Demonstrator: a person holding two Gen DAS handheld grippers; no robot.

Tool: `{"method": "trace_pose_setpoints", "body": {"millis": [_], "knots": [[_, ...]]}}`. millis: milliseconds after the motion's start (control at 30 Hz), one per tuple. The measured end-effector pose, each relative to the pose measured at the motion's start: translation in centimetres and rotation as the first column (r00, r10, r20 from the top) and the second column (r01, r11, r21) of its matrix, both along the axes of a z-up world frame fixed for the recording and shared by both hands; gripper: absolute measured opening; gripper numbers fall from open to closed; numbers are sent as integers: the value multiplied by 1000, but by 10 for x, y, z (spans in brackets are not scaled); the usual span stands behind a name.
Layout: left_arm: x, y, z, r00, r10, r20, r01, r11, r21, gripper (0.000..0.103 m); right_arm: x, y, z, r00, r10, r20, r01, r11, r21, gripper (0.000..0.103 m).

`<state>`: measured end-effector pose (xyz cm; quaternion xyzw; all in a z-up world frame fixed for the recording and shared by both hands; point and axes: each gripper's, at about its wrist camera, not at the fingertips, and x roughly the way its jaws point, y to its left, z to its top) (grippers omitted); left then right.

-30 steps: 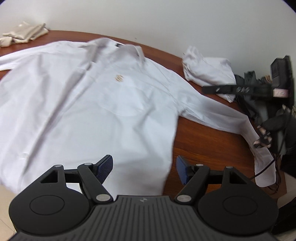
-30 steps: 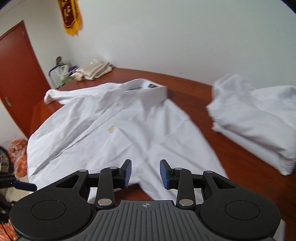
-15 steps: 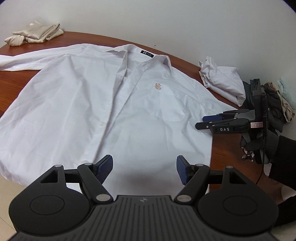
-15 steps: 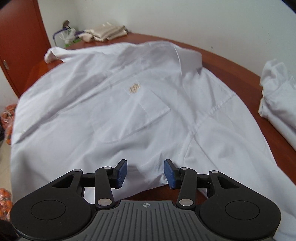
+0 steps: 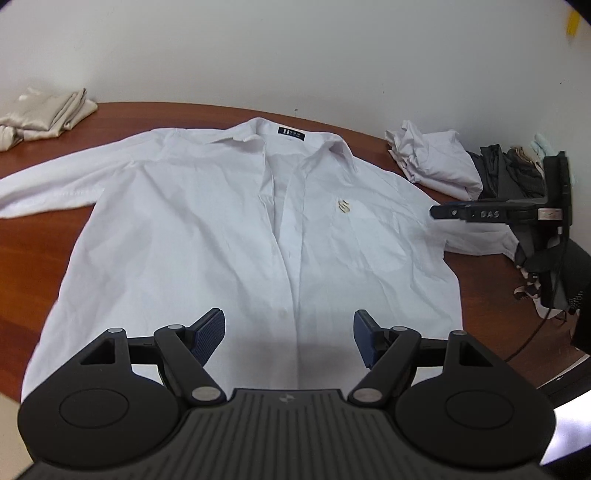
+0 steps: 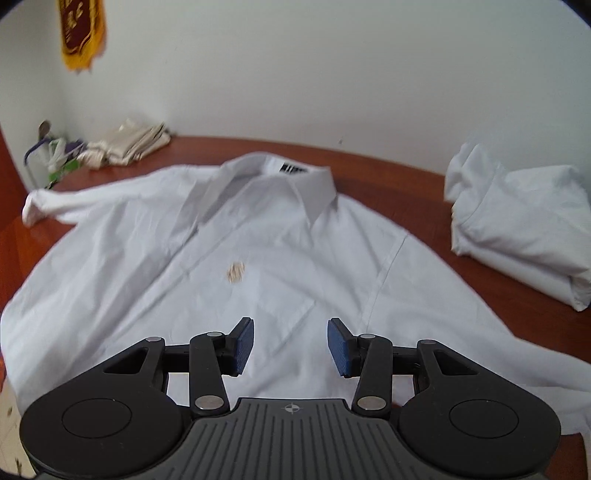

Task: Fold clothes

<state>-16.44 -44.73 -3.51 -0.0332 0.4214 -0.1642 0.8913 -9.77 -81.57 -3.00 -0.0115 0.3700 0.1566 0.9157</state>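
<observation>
Hovering over the shirt (image 5: pixel 192 229) spread across the desk (image 5: pixel 33 251), both grippers (image 5: pixel 288 332) (image 6: pixel 290 341) are standing apart, empty; grabbing one layer risks dragging it askew.

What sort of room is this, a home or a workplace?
Hard to say; probably an office or meeting room used for laundry practice: a big wooden table, bare white walls, a tasselled banner, and clothes piles around a spread white shirt.
</observation>
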Motion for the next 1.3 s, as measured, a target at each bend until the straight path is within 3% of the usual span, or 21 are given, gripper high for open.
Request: {"method": "trace_pose_setpoints", "body": {"millis": [200, 400, 500, 667, 833, 967, 1100, 1300], "knots": [[62, 10, 3, 1000, -7, 25, 7, 1000, -2, 81, 22, 19, 29, 996, -70, 49, 66, 995, 75, 47], [111, 12, 10, 997, -9, 70, 9, 1000, 4, 82, 58, 34, 31, 993, -91, 76, 78, 984, 159, 44], [132, 12, 9, 998, 16, 66, -15, 1000, -18, 84, 77, 42, 23, 993, -96, 67, 83, 981, 175, 32], [156, 4, 7, 994, -15, 106, 16, 1000, -6, 88, 109, 55, 3, 994, -99, 36, 91, 980, 175, 30], [189, 1, -16, 990, -56, 126, 57, 998, -1, 89, 137, 62, -24, 991, -136, 1, 133, 971, 196, 30], [220, -5, -37, 993, -64, 94, 70, 995, -64, 89, 157, 64, -46, 980, -198, -19, 196, 950, 242, 27], [246, -14, -54, 987, -121, 104, 128, 989, -71, 89, 170, 69, -54, 969, -246, -17, 241, 933, 267, 26], [268, -10, -68, 972, -206, 112, 217, 972, -91, 87, 194, 93, -60, 973, -229, -24, 228, 944, 238, 21]]}}
